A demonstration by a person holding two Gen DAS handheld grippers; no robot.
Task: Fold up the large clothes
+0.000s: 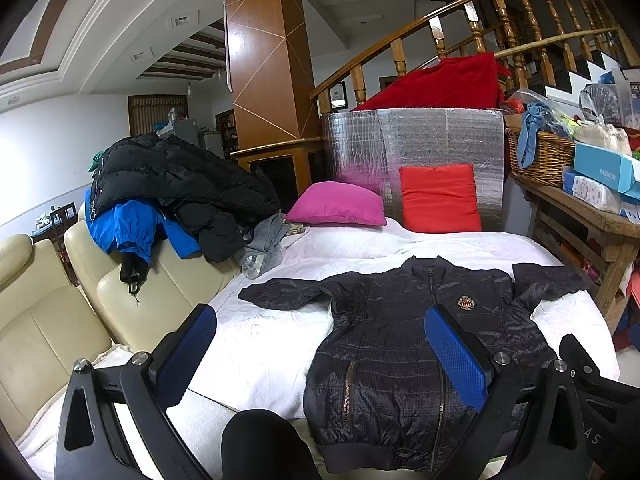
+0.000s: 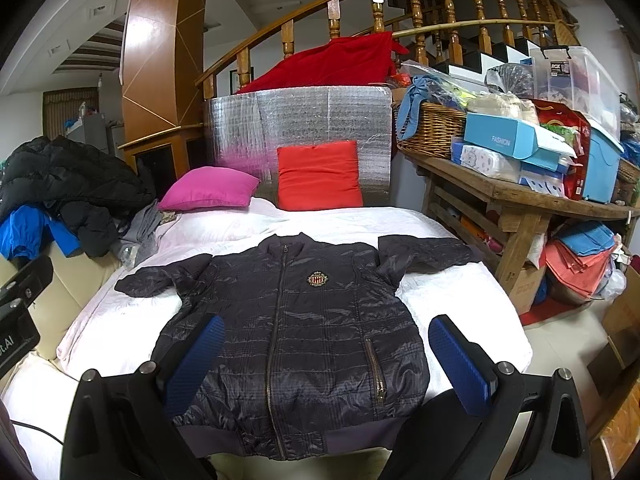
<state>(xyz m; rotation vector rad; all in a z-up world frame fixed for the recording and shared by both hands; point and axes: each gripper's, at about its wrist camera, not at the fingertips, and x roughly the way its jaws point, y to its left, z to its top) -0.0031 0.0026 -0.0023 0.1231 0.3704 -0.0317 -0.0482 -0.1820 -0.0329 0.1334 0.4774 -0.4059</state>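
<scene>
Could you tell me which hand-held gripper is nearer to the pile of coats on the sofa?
Left. The left hand-held gripper hovers on the pile of coats side; the right hand-held gripper hovers over the jacket, farther away.

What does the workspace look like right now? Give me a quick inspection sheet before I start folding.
Surface: white bed cover, mostly bare.
Job's things: dark quilted jacket lies flat, front up, zipped, sleeves spread.
Clutter: pink cushion and red cushion at the far end; coat pile on the cream sofa.
Grippers: left claw and right claw open, above the jacket's hem, holding nothing.
Cables: thin black one at lower left.
Surroundings: loaded wooden table, stair railing.
</scene>
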